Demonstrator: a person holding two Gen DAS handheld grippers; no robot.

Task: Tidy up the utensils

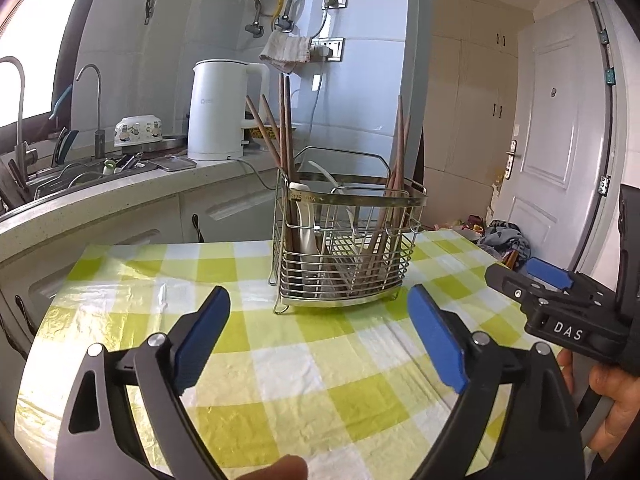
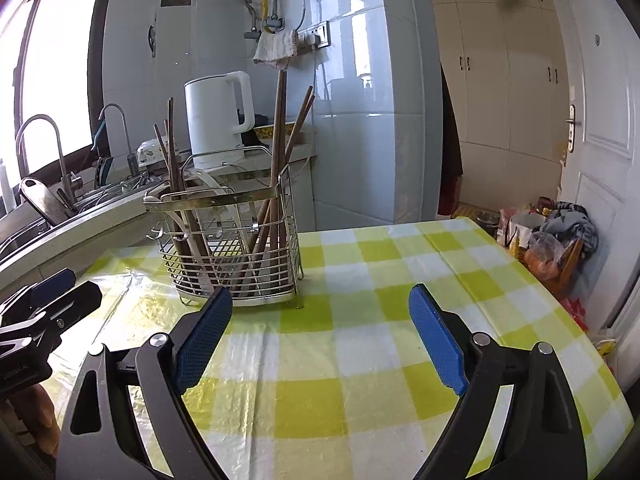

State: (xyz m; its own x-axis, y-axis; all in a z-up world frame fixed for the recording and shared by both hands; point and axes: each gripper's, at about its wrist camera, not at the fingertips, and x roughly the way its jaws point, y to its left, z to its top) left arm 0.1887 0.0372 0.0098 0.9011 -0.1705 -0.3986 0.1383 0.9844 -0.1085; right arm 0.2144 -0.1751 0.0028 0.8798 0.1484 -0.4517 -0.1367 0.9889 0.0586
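A: Where are the utensils now?

B: They stand in the silver wire utensil basket with a metal band at its rim (image 1: 348, 240), in the middle of the left wrist frame, on the worktop with the green and white checked plastic cloth (image 1: 320, 360). The brown wooden chopsticks (image 1: 286, 120) lean in its left and right compartments, and a white ladle (image 1: 308, 220) stands in the left one. I think they lean because the compartments are wide.

A: And the two tools?

B: The left gripper (image 1: 320, 344) has its blue fingers (image 1: 204, 332) wide apart with nothing between them. The right gripper (image 2: 320, 336) is the same, empty.

A: Is there room to move?

B: Yes. The cloth in the lower half of both frames is bare. At the right of the right wrist frame the worktop edge drops to the bags on the floor (image 2: 548, 236).
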